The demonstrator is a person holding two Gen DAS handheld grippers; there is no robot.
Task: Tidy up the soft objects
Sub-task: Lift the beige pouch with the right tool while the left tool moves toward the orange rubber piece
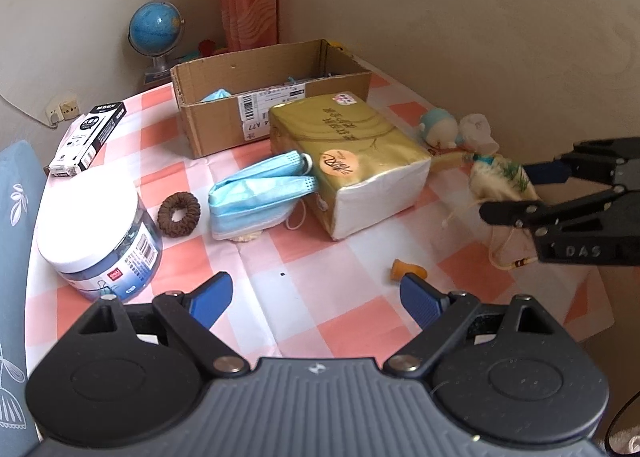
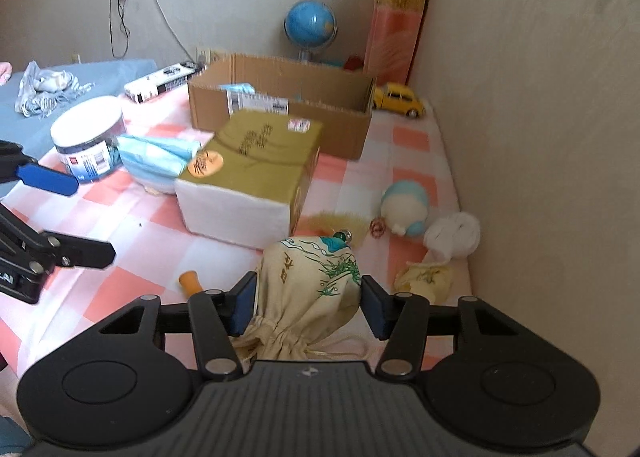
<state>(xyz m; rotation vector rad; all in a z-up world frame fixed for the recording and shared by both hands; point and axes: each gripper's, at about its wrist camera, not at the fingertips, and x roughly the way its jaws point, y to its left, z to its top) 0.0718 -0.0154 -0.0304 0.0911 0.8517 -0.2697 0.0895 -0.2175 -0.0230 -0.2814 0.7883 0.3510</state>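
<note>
Beige walls, checked tablecloth

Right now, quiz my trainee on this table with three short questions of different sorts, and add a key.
1. True or false: the right claw has its pads on either side of the cream drawstring pouch.
2. What lies inside the cardboard box?
A. a blue face mask
B. a hair scrunchie
C. a toy car
3. Fill in: the folded blue masks lean against the ____ pack.

Key: 1 true; 2 A; 3 tissue.
</note>
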